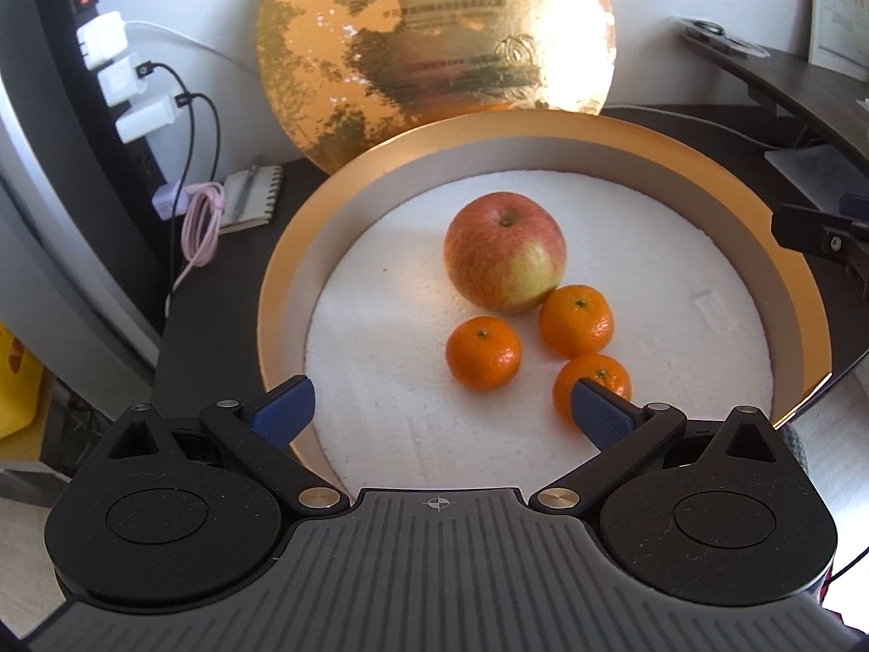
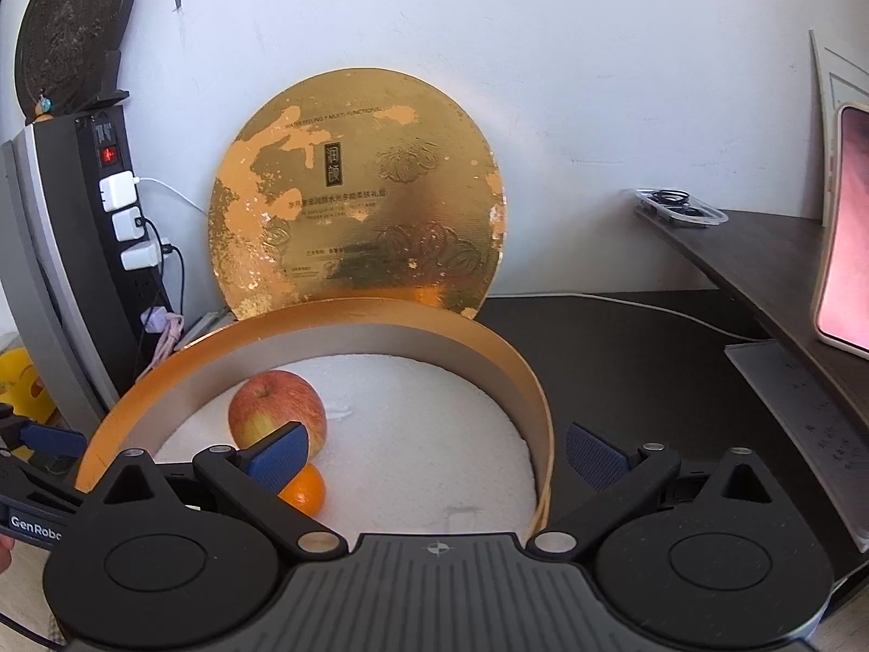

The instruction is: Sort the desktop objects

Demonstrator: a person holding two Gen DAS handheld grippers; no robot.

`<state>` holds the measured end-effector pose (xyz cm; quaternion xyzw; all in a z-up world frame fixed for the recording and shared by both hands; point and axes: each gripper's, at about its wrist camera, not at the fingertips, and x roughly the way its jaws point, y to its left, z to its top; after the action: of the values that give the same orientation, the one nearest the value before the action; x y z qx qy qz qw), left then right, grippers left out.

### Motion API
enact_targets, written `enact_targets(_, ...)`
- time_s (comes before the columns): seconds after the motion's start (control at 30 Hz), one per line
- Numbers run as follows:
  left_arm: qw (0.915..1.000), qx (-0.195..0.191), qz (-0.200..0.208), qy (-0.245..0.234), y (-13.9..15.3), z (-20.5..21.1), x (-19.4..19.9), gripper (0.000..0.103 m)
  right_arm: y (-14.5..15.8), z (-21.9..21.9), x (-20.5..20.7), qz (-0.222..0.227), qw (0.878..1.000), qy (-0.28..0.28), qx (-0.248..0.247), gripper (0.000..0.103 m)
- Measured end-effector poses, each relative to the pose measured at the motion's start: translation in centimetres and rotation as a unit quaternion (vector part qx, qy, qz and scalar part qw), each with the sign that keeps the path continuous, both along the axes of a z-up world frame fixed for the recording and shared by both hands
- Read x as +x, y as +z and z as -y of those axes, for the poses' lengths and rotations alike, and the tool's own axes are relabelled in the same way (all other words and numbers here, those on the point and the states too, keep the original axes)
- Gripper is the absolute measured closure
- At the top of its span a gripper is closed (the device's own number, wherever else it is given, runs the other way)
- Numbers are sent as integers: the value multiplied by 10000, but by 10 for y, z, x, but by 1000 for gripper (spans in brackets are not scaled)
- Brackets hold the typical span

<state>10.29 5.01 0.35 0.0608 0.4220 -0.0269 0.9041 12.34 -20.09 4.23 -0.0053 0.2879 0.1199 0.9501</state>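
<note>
A round gold box (image 1: 282, 293) with a white foam floor holds a red-yellow apple (image 1: 505, 258) and three mandarins: one (image 1: 483, 353) in front, one (image 1: 577, 319) touching the apple, one (image 1: 594, 380) partly behind my right-hand pad. My left gripper (image 1: 442, 413) hovers open over the box's near rim, holding nothing. In the right wrist view my right gripper (image 2: 437, 459) is open and straddles the box's right wall (image 2: 537, 418); the apple (image 2: 271, 407) and one mandarin (image 2: 307, 491) show past its left pad. The gold lid (image 2: 358, 201) leans on the wall behind.
A power strip (image 1: 103, 54) with white chargers and cables stands at left, with a pink cable (image 1: 201, 217) and a notepad (image 1: 255, 195) below. A dark shelf (image 2: 760, 255) with a clear tray and a pink-screened device (image 2: 847, 228) rises at right. Papers (image 2: 804, 413) lie beneath.
</note>
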Motion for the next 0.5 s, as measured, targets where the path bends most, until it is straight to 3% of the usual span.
enact_targets(0.5,9998,-1,-3,-192,-2,14,2,0,-3,10,-5,-47,9998,-186,-9,1)
